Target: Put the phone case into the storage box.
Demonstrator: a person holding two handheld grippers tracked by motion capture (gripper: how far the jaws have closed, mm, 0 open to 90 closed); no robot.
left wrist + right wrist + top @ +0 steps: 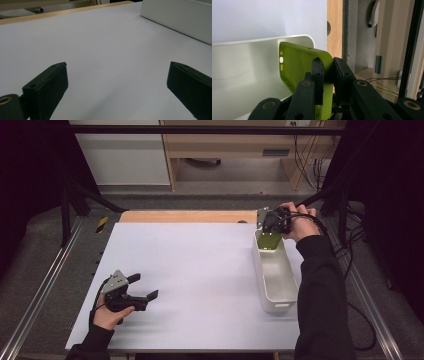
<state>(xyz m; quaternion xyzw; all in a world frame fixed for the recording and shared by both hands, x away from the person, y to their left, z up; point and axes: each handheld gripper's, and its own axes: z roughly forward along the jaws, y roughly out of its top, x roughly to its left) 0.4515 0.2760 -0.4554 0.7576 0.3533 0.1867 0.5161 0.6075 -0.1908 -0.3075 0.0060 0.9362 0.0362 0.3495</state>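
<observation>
The green phone case (299, 67) is pinched by one edge between the jaws of the right gripper (328, 75), which are closed on its rim. The case stands on edge, its hollow inner side and small cut-outs turned toward the inside of the white bin (244, 75). In the high view the case (269, 240) sits at the far end of that bin (276, 285), partly inside it and just below the right gripper (272, 222); whether it touches the bin's floor or wall I cannot tell. The right hand (299, 222) grips the tool from the far right, its dark sleeve running down the right side of the desk.

The bin is long and narrow, lying near-to-far along the right edge of the white desk (200, 270). Its near part holds nothing that I can make out.

Well apart, at the near left of the desk, the left gripper (145, 287) rests low in the left hand (107, 315), its jaws spread wide with bare desk between them. The left gripper view shows the bin's outer wall (180, 17) at the far right.
</observation>
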